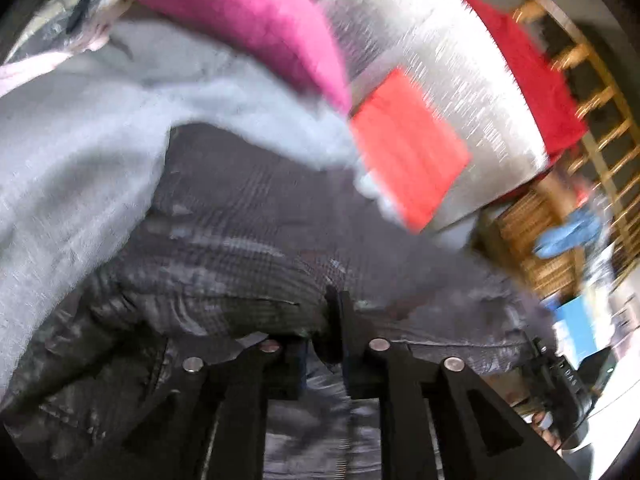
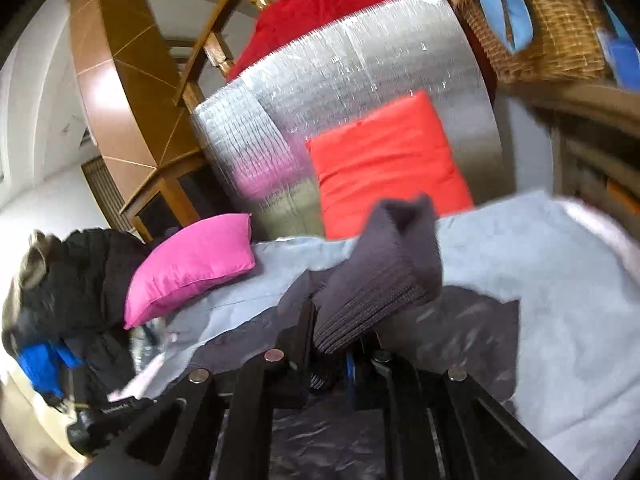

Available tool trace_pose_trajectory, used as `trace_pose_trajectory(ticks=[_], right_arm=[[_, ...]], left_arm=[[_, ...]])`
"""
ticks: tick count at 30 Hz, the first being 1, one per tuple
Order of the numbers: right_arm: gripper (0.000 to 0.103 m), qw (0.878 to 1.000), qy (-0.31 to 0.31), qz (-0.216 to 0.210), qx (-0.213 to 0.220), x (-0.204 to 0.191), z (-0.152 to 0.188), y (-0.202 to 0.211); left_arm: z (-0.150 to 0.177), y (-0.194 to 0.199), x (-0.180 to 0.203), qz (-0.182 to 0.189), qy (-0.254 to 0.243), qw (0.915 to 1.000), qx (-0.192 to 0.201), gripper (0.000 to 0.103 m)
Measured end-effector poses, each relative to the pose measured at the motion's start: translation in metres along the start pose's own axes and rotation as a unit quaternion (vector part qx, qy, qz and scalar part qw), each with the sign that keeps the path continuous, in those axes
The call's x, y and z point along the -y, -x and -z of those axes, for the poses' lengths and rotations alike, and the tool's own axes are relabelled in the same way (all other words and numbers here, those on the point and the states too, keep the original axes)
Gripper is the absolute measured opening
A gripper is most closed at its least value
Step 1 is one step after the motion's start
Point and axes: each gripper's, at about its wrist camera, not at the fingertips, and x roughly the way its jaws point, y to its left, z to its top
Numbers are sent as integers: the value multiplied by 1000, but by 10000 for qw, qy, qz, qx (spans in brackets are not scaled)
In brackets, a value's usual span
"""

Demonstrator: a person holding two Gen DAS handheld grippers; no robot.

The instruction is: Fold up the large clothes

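A dark grey knitted garment (image 1: 240,232) lies spread over a pale blue sheet (image 1: 72,168). In the left wrist view my left gripper (image 1: 335,304) is shut, pinching a fold of the garment at its near edge. In the right wrist view my right gripper (image 2: 334,340) is shut on the garment's ribbed cuff or hem (image 2: 380,276), which stands up and out from between the fingers. More of the dark garment (image 2: 472,328) lies on the sheet (image 2: 560,300) behind it. The left wrist view is motion-blurred.
A pink pillow (image 2: 192,268) and a red pillow (image 2: 388,164) lie at the far side against a silver foil mat (image 2: 360,64). A pile of black clothes (image 2: 80,280) lies left, a wicker basket (image 2: 556,28) right. Wooden railing (image 1: 592,92) stands behind.
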Motion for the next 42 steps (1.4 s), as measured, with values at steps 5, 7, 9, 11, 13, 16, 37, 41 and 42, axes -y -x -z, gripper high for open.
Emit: trace_pose_trajectory(ticks=[5, 7, 9, 11, 13, 16, 37, 41, 42], right_arm=[[17, 9806, -1216, 381, -1488, 80, 72, -71], [24, 9811, -1413, 208, -1309, 87, 76, -60], [65, 9808, -1449, 50, -1303, 87, 70, -51], [85, 9838, -1351, -13, -1176, 84, 64, -31], [85, 9852, -1238, 92, -1182, 84, 56, -10], [85, 9906, -1130, 201, -742, 74, 47, 18], [83, 9833, 347, 726, -1632, 41, 69, -75], [85, 9892, 765, 831, -936, 9, 45, -41], [85, 9882, 917, 886, -853, 0, 43, -39]], left_arm=[[10, -29, -19, -577, 175, 9970, -485, 61], [8, -17, -16, -815, 51, 9954, -508, 77], [9, 1, -13, -987, -220, 9938, -462, 80], [12, 20, -12, -1144, -537, 9908, -484, 80], [13, 46, -15, -1232, -764, 9892, -214, 80], [-3, 71, -14, -1587, -788, 9821, 632, 80], [-22, -40, -19, -2781, -1739, 9442, 290, 84], [-12, -4, 10, -2543, -1796, 9463, 869, 83], [-8, -4, 20, -2488, -1921, 9450, 902, 83]])
